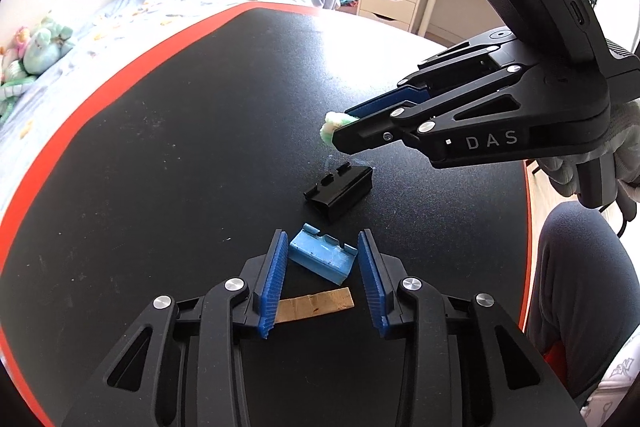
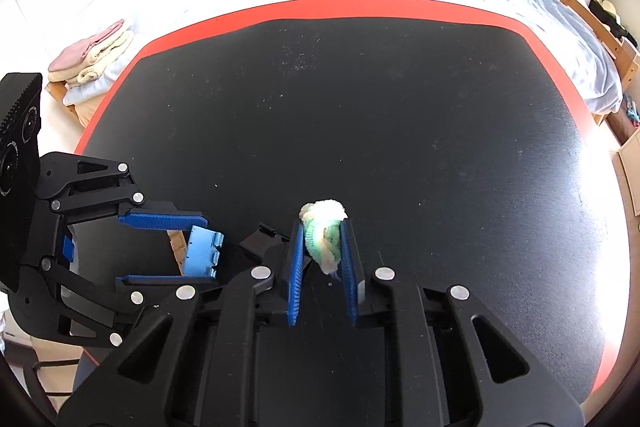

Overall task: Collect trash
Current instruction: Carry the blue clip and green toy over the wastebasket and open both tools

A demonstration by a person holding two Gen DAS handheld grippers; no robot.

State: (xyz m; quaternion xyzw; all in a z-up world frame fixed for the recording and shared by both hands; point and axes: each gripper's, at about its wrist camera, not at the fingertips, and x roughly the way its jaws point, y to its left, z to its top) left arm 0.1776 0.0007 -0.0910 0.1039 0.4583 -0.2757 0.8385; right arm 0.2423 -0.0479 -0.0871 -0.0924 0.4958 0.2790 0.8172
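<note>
Left tongs [image 1: 323,275] spread, straddling blue clip [image 1: 322,259], long axis crosswise to fingers. Right tongs [image 2: 322,263] clenched on tissue wad [image 2: 324,235], held off desk [image 2: 400,107].

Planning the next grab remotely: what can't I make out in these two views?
- Cardboard strip: left end hidden behind left gripper finger.
- Black plastic piece: right wrist view, mostly hidden behind right gripper.
- Trash bin: in neither view.
- Tissue wad: lower part covered by pads.

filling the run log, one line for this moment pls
right hand-held gripper: shut on tissue wad | left hand-held gripper: open around blue clip | table: black clip, cardboard strip
</note>
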